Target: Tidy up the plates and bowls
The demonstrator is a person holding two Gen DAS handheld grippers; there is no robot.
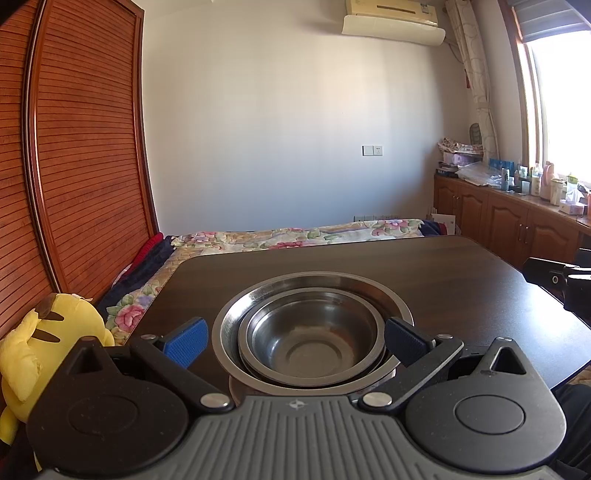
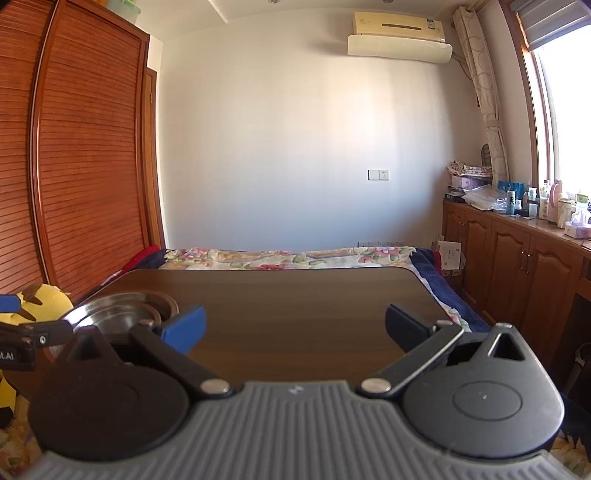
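My bench (image 1: 461, 273) is a dark wood-grain top with rounded corners, standing over a bed (image 1: 295, 234) spread with a flowered quilt. To the left a slatted reddish wooden wardrobe (image 1: 85, 147) runs up the wall, and a yellow plush toy (image 1: 40, 343) sits at its foot beside the bench. The far wall is plain white with a switch and socket plate (image 1: 372, 150), and an air conditioner (image 1: 393, 22) hangs high on it. On the right a bright window (image 1: 561, 99) with a tied-back patterned curtain (image 1: 476, 85) lights a row of low wooden cabinets (image 1: 509, 221), whose top is crowded with bottles, boxes and bags too small for any label to be read. The only writing I can make out is white lettering ending in ".AI" on the side of my left gripper, seen at the left edge of the right wrist view; the sticker on the air conditioner is too blurred to read. The steel bowls (image 1: 314, 332) sit nested, a smaller one inside a wider one, on the near left part of the bench, directly ahead of my left gripper (image 1: 293, 341), whose jaws are spread wide on either side of the stack, and I cannot tell whether they touch it. My right gripper (image 2: 295, 330) hovers over bare bench, its jaws also spread and holding nothing, with the bowls off to its left.
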